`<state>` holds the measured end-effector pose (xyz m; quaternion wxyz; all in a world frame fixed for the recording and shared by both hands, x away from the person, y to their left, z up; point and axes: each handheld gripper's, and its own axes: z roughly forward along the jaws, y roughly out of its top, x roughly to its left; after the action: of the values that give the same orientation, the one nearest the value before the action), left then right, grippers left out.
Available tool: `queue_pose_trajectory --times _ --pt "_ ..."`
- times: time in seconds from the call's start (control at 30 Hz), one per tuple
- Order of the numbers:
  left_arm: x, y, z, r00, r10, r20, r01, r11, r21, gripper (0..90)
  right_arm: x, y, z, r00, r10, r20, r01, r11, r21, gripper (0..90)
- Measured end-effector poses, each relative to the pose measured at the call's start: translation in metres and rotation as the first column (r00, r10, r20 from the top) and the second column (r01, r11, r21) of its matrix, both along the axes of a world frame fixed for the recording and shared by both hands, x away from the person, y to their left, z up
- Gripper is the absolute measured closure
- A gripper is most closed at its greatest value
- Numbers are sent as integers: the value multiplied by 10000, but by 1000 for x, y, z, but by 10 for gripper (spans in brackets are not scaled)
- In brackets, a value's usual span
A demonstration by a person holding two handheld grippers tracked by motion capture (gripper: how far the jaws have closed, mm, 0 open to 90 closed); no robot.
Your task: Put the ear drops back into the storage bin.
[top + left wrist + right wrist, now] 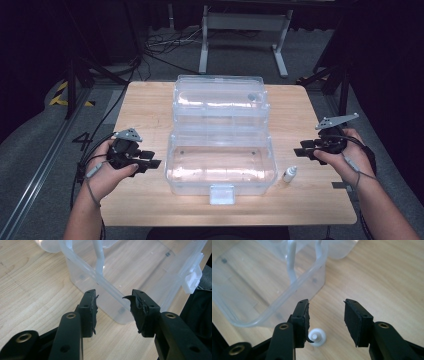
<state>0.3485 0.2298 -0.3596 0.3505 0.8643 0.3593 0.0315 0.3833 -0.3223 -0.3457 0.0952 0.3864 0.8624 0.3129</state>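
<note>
A clear plastic storage box (222, 167) stands open in the middle of the wooden table, its lid (218, 97) folded back behind it. A small white dropper bottle (289, 174) stands upright just right of the box. My left gripper (149, 159) hovers at the box's left end, open, with nothing between its jaws; its own view looks at the box's corner (120, 312). My right gripper (306, 148) is open above and right of the bottle. In the right gripper view the bottle's cap (317, 336) sits low beside the left finger, apart from both pads.
A white latch (222, 194) hangs at the box's front edge. The tabletop (150, 107) has bare wood on both sides of the box. Beyond the table are a grey floor, cables and a white frame (245, 30).
</note>
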Motion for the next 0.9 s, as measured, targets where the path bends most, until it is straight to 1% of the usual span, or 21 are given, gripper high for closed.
queue_pose_trajectory --times 0.07,0.13,0.2,0.23,0.27,0.33,0.43,0.47,0.5,0.53,0.57,0.6,0.67,0.73,0.77,0.8,0.83,0.87,0.9 --pt "0 0 0 10000 11 -4 -11 10000 -5 566 -1 3 -4 9997 103 -225 -110 9994 -318 563" --pt "0 0 0 10000 43 -19 -43 10000 -32 566 -3 6 -8 9986 152 -501 -177 9985 -513 563" --pt "0 1 0 10000 49 -30 -49 10000 -39 565 -3 8 -11 9971 268 -716 -311 9977 -595 561" --pt "0 1 0 10000 49 -30 -49 10000 -39 566 -3 8 -11 9971 268 -716 -311 9977 -595 561" --pt "-1 0 0 9999 109 -59 -110 9999 -86 565 -3 12 -17 9935 361 -1082 -444 9962 -747 567" --pt "0 1 -1 10000 51 -65 -51 9999 -105 566 -2 15 -21 9904 434 -1315 -568 9934 -1001 568" --pt "-1 2 0 9999 93 -73 -94 9999 -106 568 0 20 -27 9865 579 -1529 -798 9867 -1414 552" --pt "-1 2 0 9998 148 -126 -151 9997 -207 571 1 21 -28 9855 575 -1596 -825 9846 -1544 549" --pt "-1 2 0 9998 148 -126 -151 9997 -207 570 1 21 -28 9855 575 -1596 -825 9846 -1544 549" --pt "-1 3 0 9998 132 -123 -134 9997 -195 570 3 22 -32 9824 556 -1786 -893 9783 -1867 551" --pt "-1 3 0 9998 132 -123 -134 9997 -195 570 3 22 -32 9824 556 -1786 -893 9783 -1867 551" --pt "-1 3 0 9999 115 -118 -118 9997 -194 570 4 22 -33 9813 563 -1840 -930 9759 -1973 553" --pt "-1 3 0 9999 105 -136 -107 9998 -178 570 5 23 -38 9766 566 -2077 -1023 9709 -2167 558" --pt "-1 4 0 9998 96 -148 -98 9998 -190 570 6 25 -40 9745 563 -2173 -1071 9674 -2297 563" --pt "-1 4 0 9998 96 -148 -98 9998 -190 570 6 26 -42 9729 558 -2245 -1113 9637 -2427 570" --pt "-1 3 0 9998 117 -165 -120 9998 -187 570 6 26 -42 9729 558 -2245 -1113 9637 -2427 570" --pt "-1 4 0 9998 85 -152 -87 9998 -163 570 7 26 -44 9712 584 -2311 -1187 9593 -2561 577" --pt "-1 4 0 9999 53 -144 -55 9999 -152 570 7 28 -46 9695 565 -2386 -1203 9575 -2621 586" --pt "-1 4 0 9998 87 -185 -91 9998 -190 570 8 28 -47 9672 608 -2465 -1291 9537 -2717 600"
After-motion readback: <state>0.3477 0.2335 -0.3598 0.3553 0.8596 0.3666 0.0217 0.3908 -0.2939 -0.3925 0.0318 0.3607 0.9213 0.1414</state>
